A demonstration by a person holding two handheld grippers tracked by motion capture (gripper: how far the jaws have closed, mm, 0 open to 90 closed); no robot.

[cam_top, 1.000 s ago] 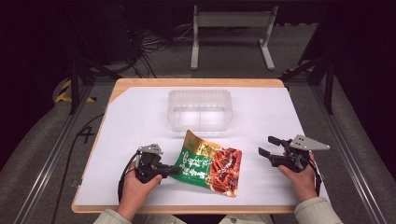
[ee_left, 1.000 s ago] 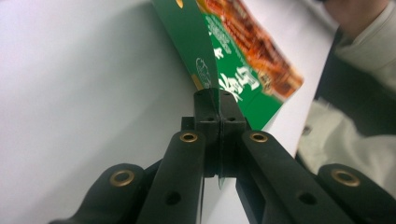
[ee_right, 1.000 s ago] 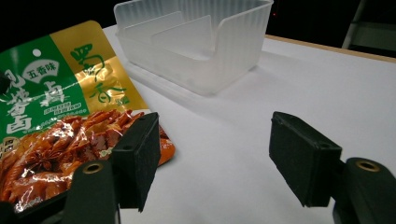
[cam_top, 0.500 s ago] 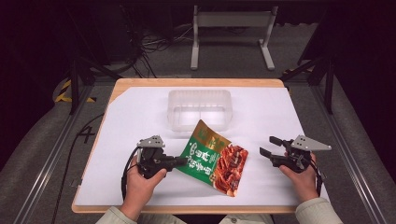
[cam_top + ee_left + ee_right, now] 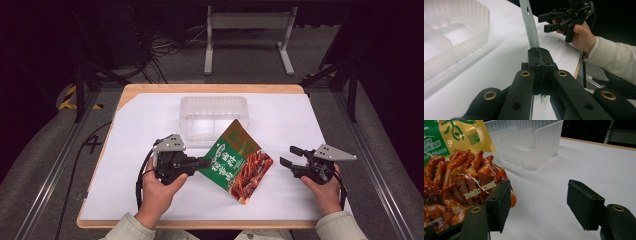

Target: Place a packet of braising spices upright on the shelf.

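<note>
The left gripper [image 5: 202, 162], clamped on the snack packet [image 5: 239, 161], is lifting it off the paper toward the clear plastic tray [image 5: 214, 116]; the right gripper [image 5: 288, 156] is narrowing its still-empty, parted jaws.

Left gripper [image 5: 202, 162] clamps snack pouch [image 5: 239, 161] edge, pouch tilted. Clear plastic tray [image 5: 214, 116] at pouch's 11 o'clock. Right gripper [image 5: 290, 156] at 3 o'clock, jaws apart, just narrowed, nothing between.

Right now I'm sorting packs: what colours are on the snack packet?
Green and gold above, red-brown food below, on the snack packet; clearest in the right gripper view.
</note>
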